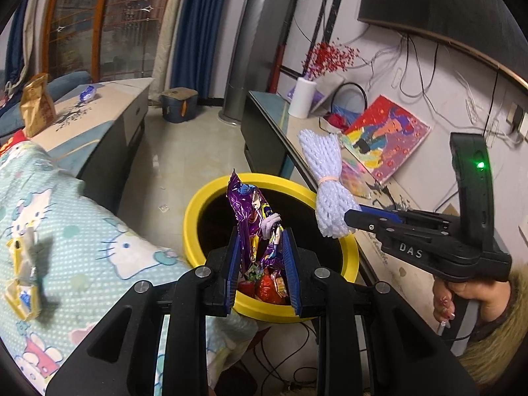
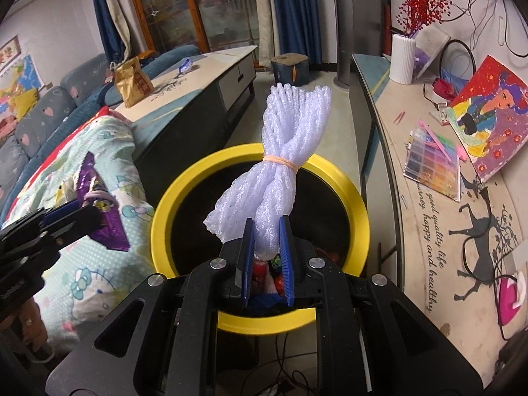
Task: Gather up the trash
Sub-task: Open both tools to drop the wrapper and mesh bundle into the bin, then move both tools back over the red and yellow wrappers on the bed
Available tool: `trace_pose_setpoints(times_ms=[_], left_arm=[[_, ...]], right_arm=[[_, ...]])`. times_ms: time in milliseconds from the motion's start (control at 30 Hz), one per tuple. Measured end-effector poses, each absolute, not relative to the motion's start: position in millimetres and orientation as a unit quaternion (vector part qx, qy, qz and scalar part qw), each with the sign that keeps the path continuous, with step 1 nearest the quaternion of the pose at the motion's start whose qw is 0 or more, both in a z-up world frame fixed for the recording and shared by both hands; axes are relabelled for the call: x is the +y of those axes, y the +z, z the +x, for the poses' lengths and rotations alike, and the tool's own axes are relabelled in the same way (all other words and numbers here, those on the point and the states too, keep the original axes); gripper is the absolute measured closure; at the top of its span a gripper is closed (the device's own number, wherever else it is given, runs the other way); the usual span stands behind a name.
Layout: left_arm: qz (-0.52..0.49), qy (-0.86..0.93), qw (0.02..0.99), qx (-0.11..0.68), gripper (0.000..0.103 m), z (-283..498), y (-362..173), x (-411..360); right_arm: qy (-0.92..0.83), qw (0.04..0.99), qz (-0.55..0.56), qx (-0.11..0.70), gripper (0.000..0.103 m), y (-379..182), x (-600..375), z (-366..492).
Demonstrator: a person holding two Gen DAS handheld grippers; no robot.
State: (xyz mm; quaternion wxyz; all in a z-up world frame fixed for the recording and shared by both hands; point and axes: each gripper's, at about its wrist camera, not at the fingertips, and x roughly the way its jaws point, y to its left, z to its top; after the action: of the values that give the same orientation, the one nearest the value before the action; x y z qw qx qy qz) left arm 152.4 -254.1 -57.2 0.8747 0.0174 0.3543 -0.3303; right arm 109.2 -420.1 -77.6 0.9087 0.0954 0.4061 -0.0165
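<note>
Left tool (image 1: 262, 231) clamped on purple wrapper (image 1: 252, 217), right tool (image 2: 266, 227) on foam netting (image 2: 280, 151), both above yellow bin rim (image 2: 358, 198)

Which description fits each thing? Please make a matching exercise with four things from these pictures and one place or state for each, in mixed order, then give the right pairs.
Things:
1. purple wrapper
2. white foam net bundle
3. brown paper bag
4. yellow bin

Descriptions:
A. stands on the low cabinet in the background
B. clamped in the left hand-held gripper
C. open below both held items, with trash inside
D. clamped in the right hand-held gripper

Pairs: 1-B, 2-D, 3-A, 4-C
</note>
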Motion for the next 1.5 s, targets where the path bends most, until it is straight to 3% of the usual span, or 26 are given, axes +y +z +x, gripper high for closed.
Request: trace_pose_setpoints(times_ms=[200,300,367,400,433,567,900,1500], left_arm=[[0.031,-0.335,0.869,0.363,0.079,164.6,-65.8,-269.8],[0.028,-0.34,0.867,0.362,0.071,172.9,-65.7,-274.3],[0.021,-0.346,0.865,0.363,0.05,178.7,-66.1,-274.1],[0.018,-0.348,0.862,0.368,0.032,183.4,-67.4,-273.9],[0.017,-0.345,0.862,0.37,0.019,186.1,-68.0,-272.7],[0.004,-0.333,0.871,0.361,0.007,187.8,-63.0,-258.4],[-0.009,-0.282,0.897,0.34,0.007,172.0,-48.3,-215.9],[-0.039,-0.165,0.944,0.282,0.007,150.6,-11.9,-124.4]], right_arm=[[-0.022,0.903,0.097,0.419,0.092,-84.7,-428.9,106.0],[-0.024,0.901,0.106,0.42,0.089,-86.5,-432.2,106.3],[-0.03,0.902,0.112,0.417,0.062,-86.3,-434.1,105.5],[-0.034,0.903,0.111,0.414,0.057,-85.7,-434.3,105.0],[-0.039,0.904,0.11,0.412,0.051,-85.2,-434.5,104.4],[-0.045,0.908,0.113,0.401,0.046,-81.5,-435.3,103.0],[-0.026,0.934,0.094,0.342,0.034,-55.6,-410.2,97.6],[0.062,0.948,0.054,0.309,0.031,-32.5,-331.0,99.1]])
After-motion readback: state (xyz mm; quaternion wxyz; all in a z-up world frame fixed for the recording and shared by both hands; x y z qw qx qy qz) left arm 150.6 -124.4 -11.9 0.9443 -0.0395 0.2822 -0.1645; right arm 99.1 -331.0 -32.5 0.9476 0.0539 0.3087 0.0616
